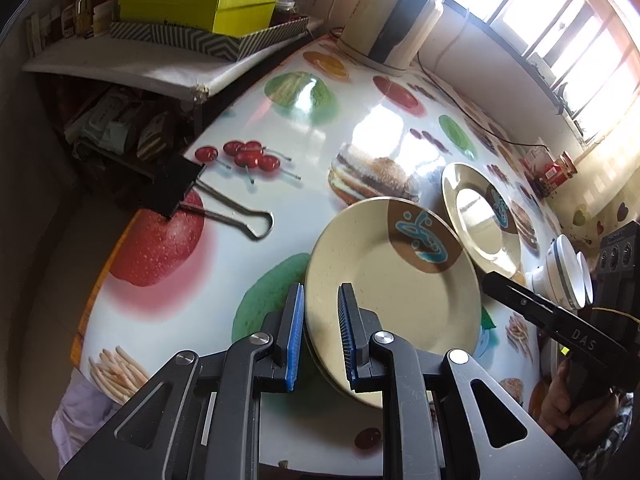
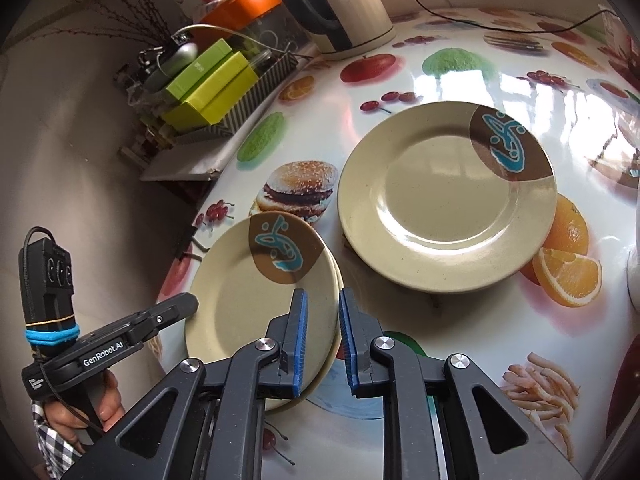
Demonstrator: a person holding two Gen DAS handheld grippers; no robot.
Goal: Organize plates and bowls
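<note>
Claws (image 1: 320, 336) (image 2: 323, 340) straddle stacked plates' (image 2: 240, 304) rims.

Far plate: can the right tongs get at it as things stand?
Probably yes: the far plate lies bare just beyond the right tongs, nothing between; they sit at the near plate.

You are working in a home kitchen or dining corner. Evidence: bench (image 2: 460, 76) covered in glossy food-print oilcloth, electric kettle (image 2: 340, 4) with its cord, beige plates (image 2: 444, 196), cluttered side shelf (image 1: 120, 64) stacked with green boxes (image 1: 208, 6), daylight through a barred window (image 1: 568, 28).
</note>
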